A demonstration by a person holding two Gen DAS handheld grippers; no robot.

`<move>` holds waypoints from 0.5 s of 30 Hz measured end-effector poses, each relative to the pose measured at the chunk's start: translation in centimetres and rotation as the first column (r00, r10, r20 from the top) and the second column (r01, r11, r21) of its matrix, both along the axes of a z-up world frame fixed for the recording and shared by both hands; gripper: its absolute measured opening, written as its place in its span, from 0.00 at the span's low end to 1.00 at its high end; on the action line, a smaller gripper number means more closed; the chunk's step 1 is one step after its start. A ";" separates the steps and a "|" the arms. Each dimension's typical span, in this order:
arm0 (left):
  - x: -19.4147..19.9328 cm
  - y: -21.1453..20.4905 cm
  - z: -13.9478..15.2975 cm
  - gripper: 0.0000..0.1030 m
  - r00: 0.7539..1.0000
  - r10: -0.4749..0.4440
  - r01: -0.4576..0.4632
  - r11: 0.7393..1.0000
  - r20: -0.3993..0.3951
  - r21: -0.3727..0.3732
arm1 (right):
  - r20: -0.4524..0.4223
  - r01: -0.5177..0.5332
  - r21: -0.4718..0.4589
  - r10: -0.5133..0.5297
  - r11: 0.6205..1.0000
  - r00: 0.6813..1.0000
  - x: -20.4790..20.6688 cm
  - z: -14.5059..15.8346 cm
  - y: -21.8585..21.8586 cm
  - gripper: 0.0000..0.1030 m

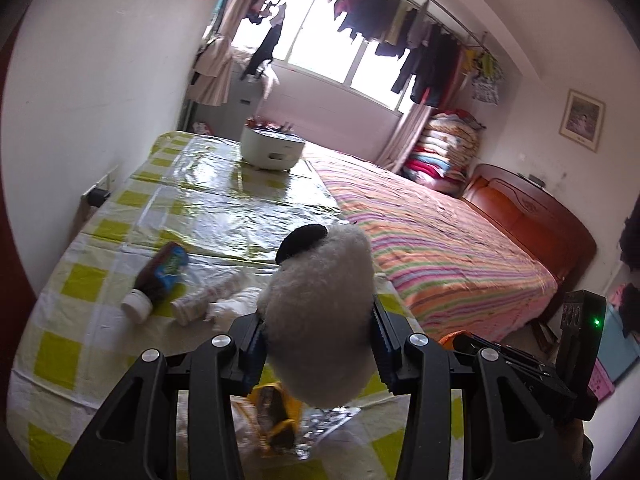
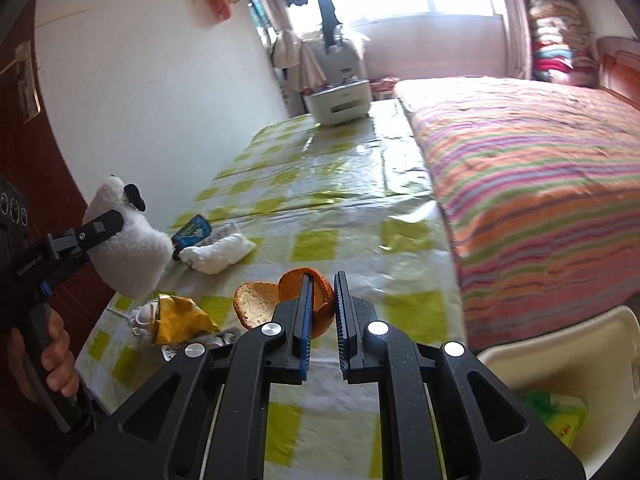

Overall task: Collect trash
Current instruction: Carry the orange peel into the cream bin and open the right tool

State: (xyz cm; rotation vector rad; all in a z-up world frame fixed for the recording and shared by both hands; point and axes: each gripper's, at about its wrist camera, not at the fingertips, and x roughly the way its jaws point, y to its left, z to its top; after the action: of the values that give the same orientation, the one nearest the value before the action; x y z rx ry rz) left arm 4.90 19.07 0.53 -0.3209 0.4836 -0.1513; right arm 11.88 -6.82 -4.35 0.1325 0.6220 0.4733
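Your left gripper (image 1: 318, 316) has its jaws pressed into the sides of a white plush toy (image 1: 320, 312), held up off the table, probably just to get it clear of the actual rubbish. Your right gripper (image 2: 323, 320) is pinched down narrow, and from its own camera the orange peel (image 2: 316, 304) sits right between the fingers, so you look to be holding that piece; a second bit of peel (image 2: 254, 304) lies just beside it. Closest to you on the checked tablecloth (image 2: 312, 244) there's a yellow wrapper (image 2: 180, 320) with some foil next to it. Further in you've got crumpled tissue (image 2: 222, 254) and a brown bottle (image 1: 158, 276) lying on its side with a small white tube (image 1: 200, 300) touching it, all bunched near the left edge. The white bin (image 2: 560, 360) sits low on your right, off the table's near corner, so that's a short swing for the peel. Beyond the clutter the table is open up to a white appliance (image 1: 270, 148) at the far end, and the striped bed (image 2: 540, 184) butts against the right edge.
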 end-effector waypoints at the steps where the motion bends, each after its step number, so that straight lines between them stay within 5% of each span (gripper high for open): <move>1: 0.1 -0.6 -0.1 0.41 1.000 -0.013 0.013 1.000 0.000 0.003 | -0.004 0.014 0.012 -0.014 1.000 1.000 -0.2 -0.2 -0.8 0.10; 15: 1.6 -7.7 -1.0 0.41 0.986 -0.167 0.167 0.986 -0.022 0.027 | 0.085 0.292 0.052 -0.295 0.955 0.952 -4.4 -1.0 -9.5 0.10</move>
State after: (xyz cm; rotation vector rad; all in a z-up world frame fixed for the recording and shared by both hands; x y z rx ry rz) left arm 6.51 11.41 -0.51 -0.2540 0.5314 -0.3045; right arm 7.51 -16.29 -5.34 0.2351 0.4920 0.2016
